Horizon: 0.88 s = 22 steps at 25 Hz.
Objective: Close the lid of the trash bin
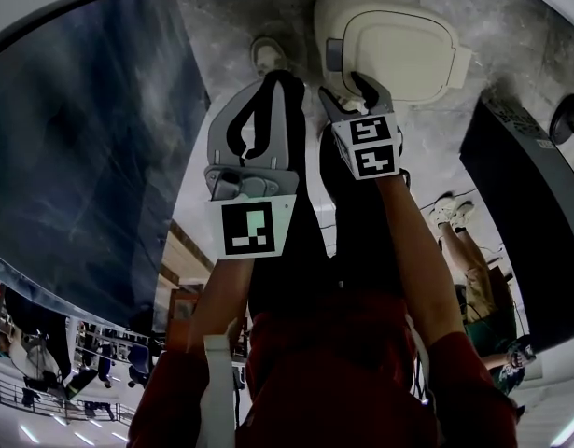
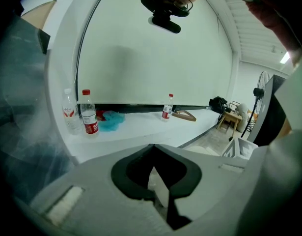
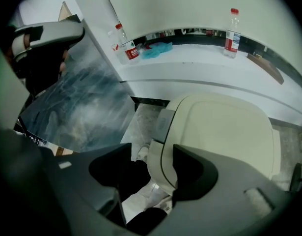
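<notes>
The cream trash bin point(image 1: 399, 49) stands on the marble floor with its lid point(image 3: 229, 132) lying flat on top. A grey latch point(image 3: 163, 124) sits at the lid's left edge. My right gripper point(image 1: 350, 90) is open and points steeply down at that edge. In the right gripper view the bin's rounded rim lies between the spread jaws of the right gripper point(image 3: 153, 154), with the right finger point(image 3: 195, 173) over the lid. My left gripper point(image 1: 268, 91) hangs to the left of the bin, apart from it. In the left gripper view the left gripper point(image 2: 151, 149) is shut on nothing.
A large dark blue-grey panel point(image 1: 81, 138) leans at the left. A black case point(image 1: 520, 185) stands right of the bin, with another person's legs point(image 1: 459, 236) beside it. Water bottles point(image 2: 88, 113) and a blue cloth point(image 2: 111, 119) sit on a white ledge point(image 3: 200, 65).
</notes>
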Motion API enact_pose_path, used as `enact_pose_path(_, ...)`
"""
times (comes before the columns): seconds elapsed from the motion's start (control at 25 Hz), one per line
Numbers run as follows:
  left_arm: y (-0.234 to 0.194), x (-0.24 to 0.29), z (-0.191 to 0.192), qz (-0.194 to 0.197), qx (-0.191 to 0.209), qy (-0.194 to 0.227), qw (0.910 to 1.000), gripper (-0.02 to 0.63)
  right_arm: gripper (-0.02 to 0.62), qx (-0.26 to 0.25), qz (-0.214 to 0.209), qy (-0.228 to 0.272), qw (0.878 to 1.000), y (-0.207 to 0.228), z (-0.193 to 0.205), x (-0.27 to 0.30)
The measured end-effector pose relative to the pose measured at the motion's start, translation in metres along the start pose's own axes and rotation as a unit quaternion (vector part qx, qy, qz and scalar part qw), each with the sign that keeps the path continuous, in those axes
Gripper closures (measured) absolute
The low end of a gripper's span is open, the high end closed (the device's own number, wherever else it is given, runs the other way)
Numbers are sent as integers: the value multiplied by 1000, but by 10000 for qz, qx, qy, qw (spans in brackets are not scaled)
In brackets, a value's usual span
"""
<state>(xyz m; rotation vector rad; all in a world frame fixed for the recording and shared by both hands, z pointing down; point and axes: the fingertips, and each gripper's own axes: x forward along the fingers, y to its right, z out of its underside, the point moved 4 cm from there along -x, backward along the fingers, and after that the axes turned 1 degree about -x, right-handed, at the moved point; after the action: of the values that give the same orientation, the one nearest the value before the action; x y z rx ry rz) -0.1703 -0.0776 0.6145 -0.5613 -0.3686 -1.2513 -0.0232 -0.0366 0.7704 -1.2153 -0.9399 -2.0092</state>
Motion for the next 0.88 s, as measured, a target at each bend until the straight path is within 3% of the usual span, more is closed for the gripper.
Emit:
enact_pose_path(0.36,10,-15,-30,-61,94,205,9997,601,336,34,-16,69,10000,7,-5,-26)
enact_pose_path(0.64,33,-45,-78,-163,176,519,9984,601,337,-100,98,555,9984,11,-22,-91)
enact_pose_path(0.88,57,-73,-126,-221,360,902,9950,601,341,-169,253,1429,9893,10,-58,-174)
